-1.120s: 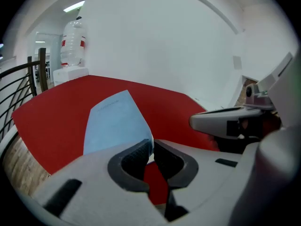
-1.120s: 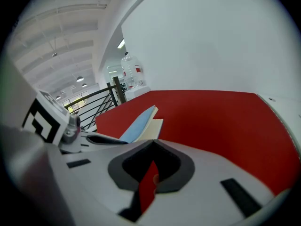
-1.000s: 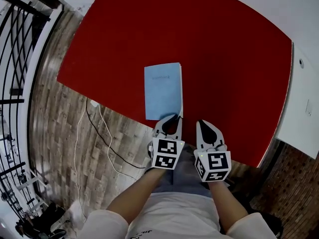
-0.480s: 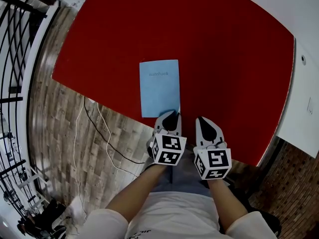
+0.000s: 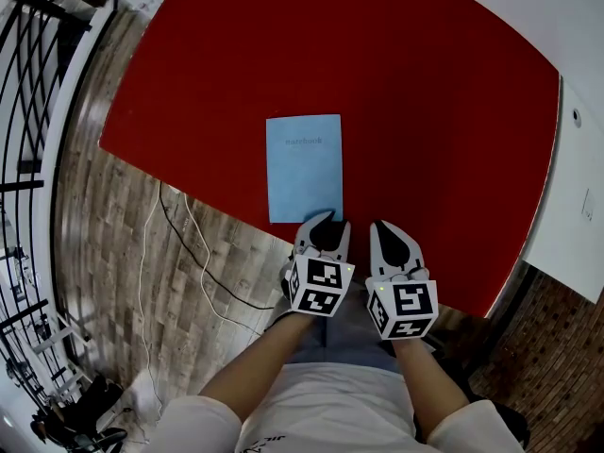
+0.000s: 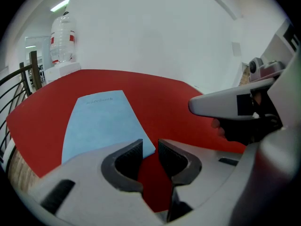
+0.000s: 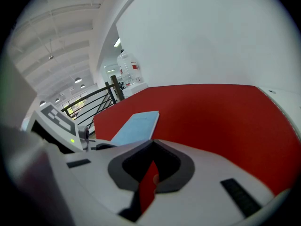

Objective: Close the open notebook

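A light blue notebook (image 5: 304, 166) lies closed and flat on the red table (image 5: 434, 102), near its front edge. My left gripper (image 5: 326, 218) sits just behind the notebook's near right corner. Its jaws are opening, and in the left gripper view (image 6: 149, 145) the corner of the notebook (image 6: 101, 121) pokes into the gap without either pad pressing on it. My right gripper (image 5: 390, 226) hovers beside the left one, over bare red table, with its tips together and nothing in them. The right gripper view (image 7: 151, 142) shows the notebook (image 7: 136, 125) ahead to the left.
A black railing (image 5: 38, 111) and a wooden floor with loose cables (image 5: 189, 253) lie left of the table. A white ledge (image 5: 576, 159) borders the table's right side. A large water bottle (image 6: 63, 32) stands beyond the far left corner.
The white page edge along the notebook's right side no longer shows; the cover lies flat. My left jaws, shut at the near right corner before, have spread apart. The right gripper stayed put.
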